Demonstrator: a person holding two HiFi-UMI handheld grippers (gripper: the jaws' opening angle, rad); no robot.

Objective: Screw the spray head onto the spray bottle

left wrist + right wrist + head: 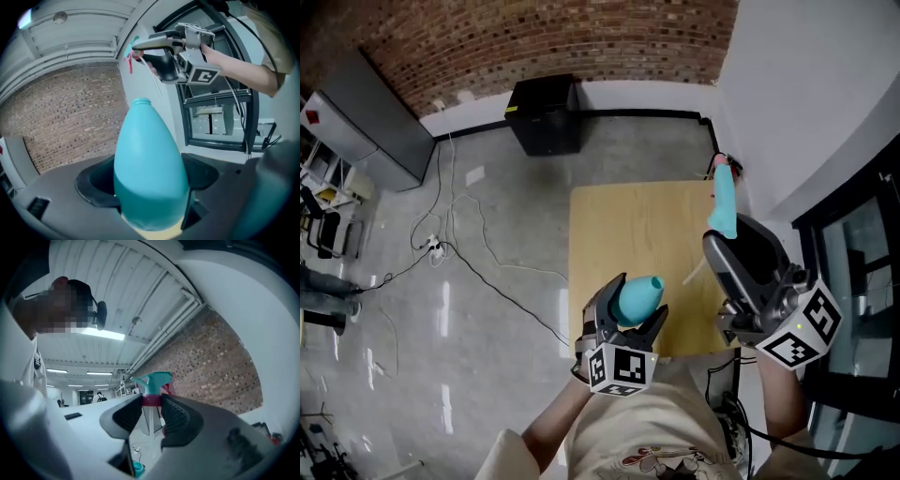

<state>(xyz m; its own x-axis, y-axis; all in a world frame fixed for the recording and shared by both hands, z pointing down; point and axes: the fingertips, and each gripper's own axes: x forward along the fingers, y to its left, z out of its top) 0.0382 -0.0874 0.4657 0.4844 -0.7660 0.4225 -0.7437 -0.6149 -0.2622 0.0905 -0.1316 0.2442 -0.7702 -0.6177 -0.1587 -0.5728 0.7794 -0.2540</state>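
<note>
- Closest in, the left gripper [635,307] had its jaws pressed against the sides of the teal spray bottle [643,291], held above the near part of the wooden table [619,225] with its open neck pointing up and to the right
- Left of the table's left edge, grey floor [506,309] lay open, crossed by loose cables [478,234], and a black box [546,114] stood by the far brick wall [534,37]
- Open tabletop ran from the bottle to the far edge
- Over the table's right side, the right gripper [719,236] pinched the spray head [724,202] by its magenta collar [151,400], the white dip tube [694,272] trailing down-left, well apart from the bottle's neck
- Close on that gripper's right stood a white wall [806,94] and a dark window frame [862,216]
</note>
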